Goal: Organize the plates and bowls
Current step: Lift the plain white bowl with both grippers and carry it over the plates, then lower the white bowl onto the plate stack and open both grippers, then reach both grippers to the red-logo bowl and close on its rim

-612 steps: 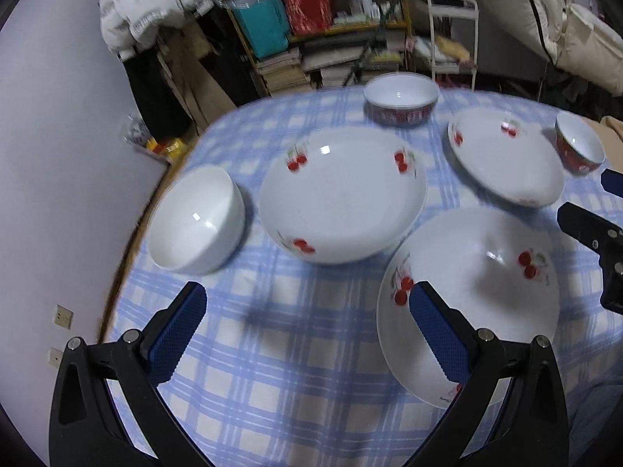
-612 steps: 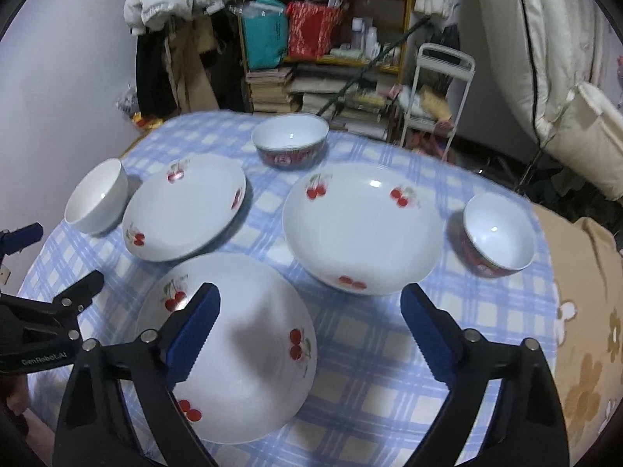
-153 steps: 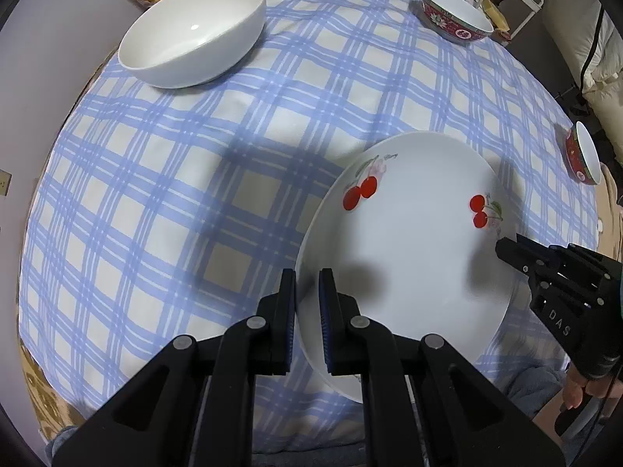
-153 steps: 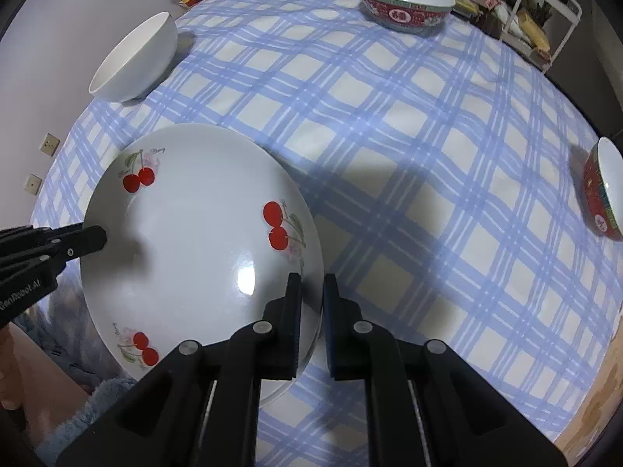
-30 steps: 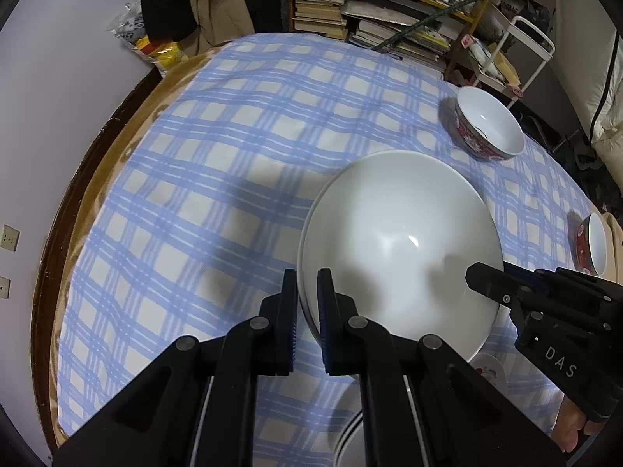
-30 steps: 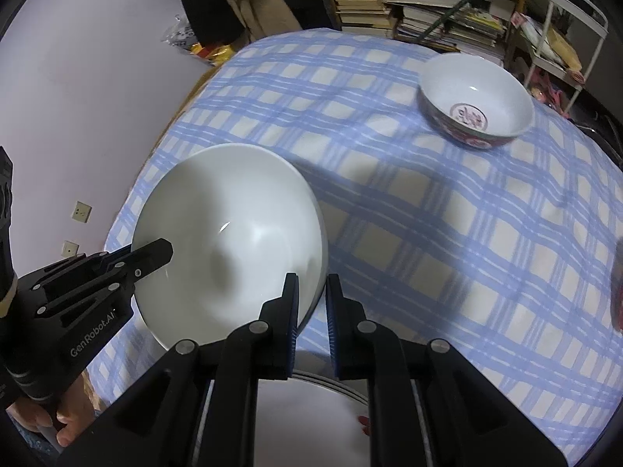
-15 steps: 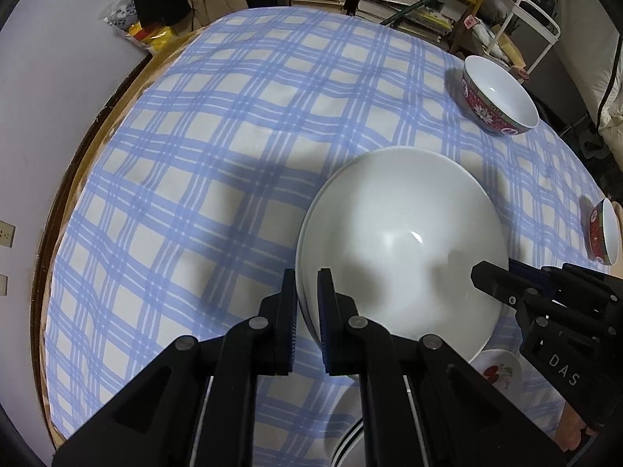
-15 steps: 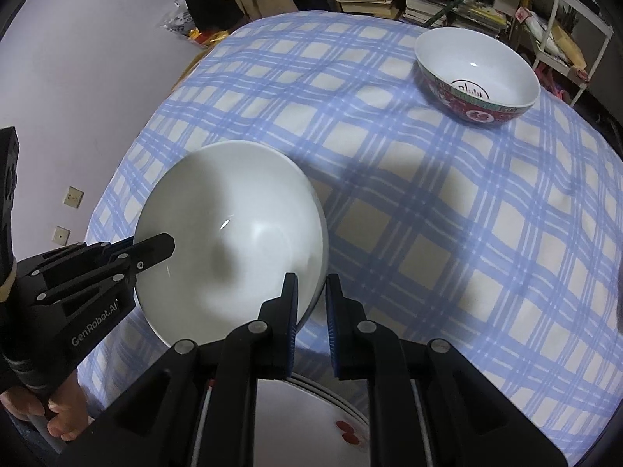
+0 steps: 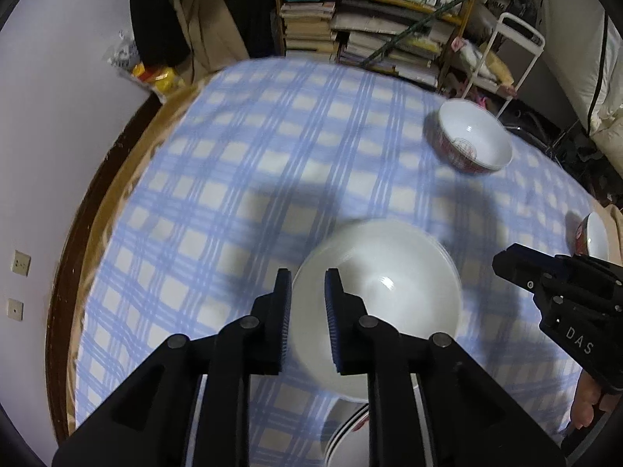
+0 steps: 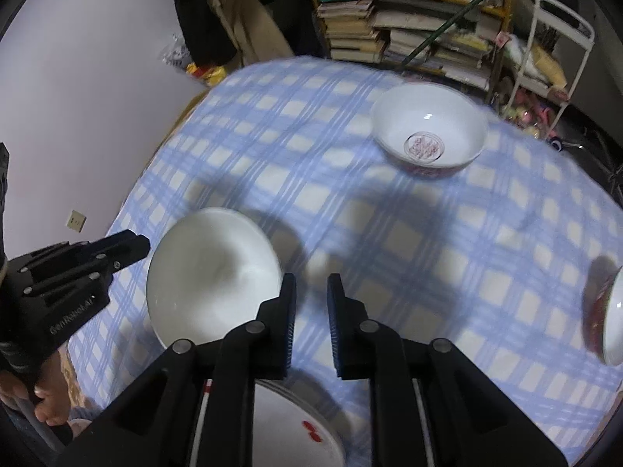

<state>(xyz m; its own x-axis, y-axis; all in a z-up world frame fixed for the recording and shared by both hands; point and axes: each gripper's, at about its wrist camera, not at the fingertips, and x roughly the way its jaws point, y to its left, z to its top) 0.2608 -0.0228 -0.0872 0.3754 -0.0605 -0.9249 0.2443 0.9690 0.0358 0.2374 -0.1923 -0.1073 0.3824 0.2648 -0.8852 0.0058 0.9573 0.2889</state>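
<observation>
A plain white bowl [image 9: 385,292] [image 10: 210,272] sits on the blue checked tablecloth, just beyond a stack of cherry-print plates [image 10: 300,424] [image 9: 350,424] at the near edge. My left gripper [image 9: 307,274] hovers over the bowl's left rim. Its jaws are opening, the rim shows in the narrow gap, and the pads do not press it. My right gripper [image 10: 311,278] is beside the bowl's right rim, its jaws also opening, with only cloth between them. Each gripper shows from the side in the other's view, the right gripper [image 9: 506,262] and the left gripper [image 10: 132,247].
A larger red-patterned bowl [image 9: 471,144] [image 10: 428,140] stands at the far right of the round table [image 9: 97,210]. A small red bowl [image 9: 593,239] [image 10: 609,315] is at the right edge. Bookshelves and a white rack [image 10: 560,31] stand behind the table.
Both grippers were shut on opposite rims of the white bowl. Their jaws have parted and let it go, and both have drawn up and back, so the bowl looks smaller.
</observation>
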